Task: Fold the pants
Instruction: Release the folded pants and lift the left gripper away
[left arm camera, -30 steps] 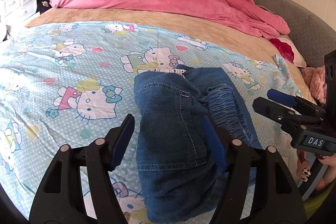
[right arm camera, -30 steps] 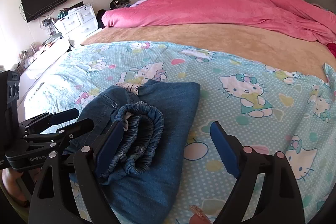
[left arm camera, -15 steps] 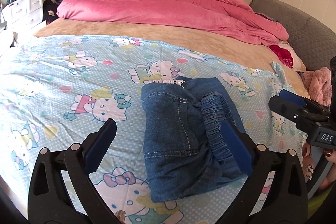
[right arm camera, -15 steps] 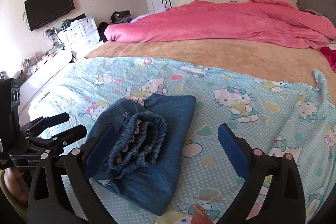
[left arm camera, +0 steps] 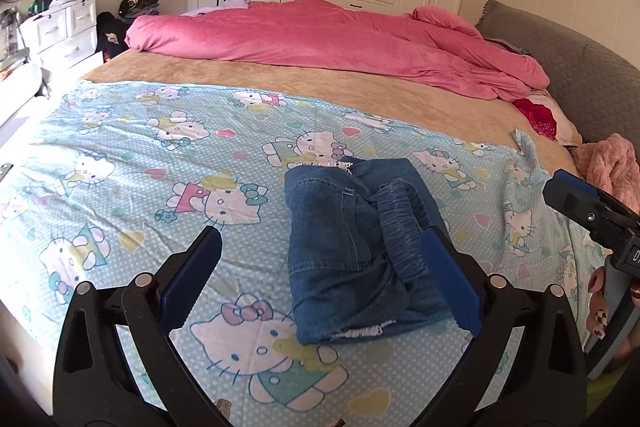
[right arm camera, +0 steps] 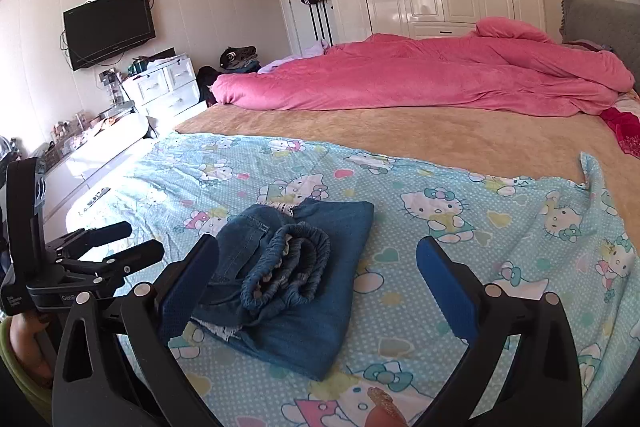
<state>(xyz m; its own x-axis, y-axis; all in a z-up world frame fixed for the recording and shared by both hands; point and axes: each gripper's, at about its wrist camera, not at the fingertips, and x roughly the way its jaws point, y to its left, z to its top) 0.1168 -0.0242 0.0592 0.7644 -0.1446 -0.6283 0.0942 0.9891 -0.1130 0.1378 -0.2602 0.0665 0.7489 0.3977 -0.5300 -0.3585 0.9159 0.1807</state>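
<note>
Folded pair of blue denim pants point(left arm camera: 360, 247), a compact rectangular bundle, lay on the light-blue cotton sheet point(left arm camera: 120, 187) printed with white cartoon cats and pastel hearts, which covered the near half of the bed. The gathered elastic waistband point(right arm camera: 288, 267) sat rolled on top of the bundle, ribbed and puckered, with a strip of white lace point(right arm camera: 280, 206) showing at the far edge and frayed white threads at the near hem. Stitched seams ran across the smooth upper denim panel.

The left claw point(left arm camera: 320, 271), of black plastic arms with flat blue pads, stood spread wide above the sheet, its jaws having just been opening; the right-hand pad overlapped the bundle in view, with no pad pressing on it. The right claw point(right arm camera: 316, 275) was likewise spread wide, its jaws having just been opening, the pants lying loose in front of its left pad.

Beyond the sheet lay a tan plush bed cover point(right arm camera: 400, 131) and a crumpled pink fleece duvet point(left arm camera: 320, 39). A grey quilted headboard point(left arm camera: 592, 79) curved at the right.
</note>
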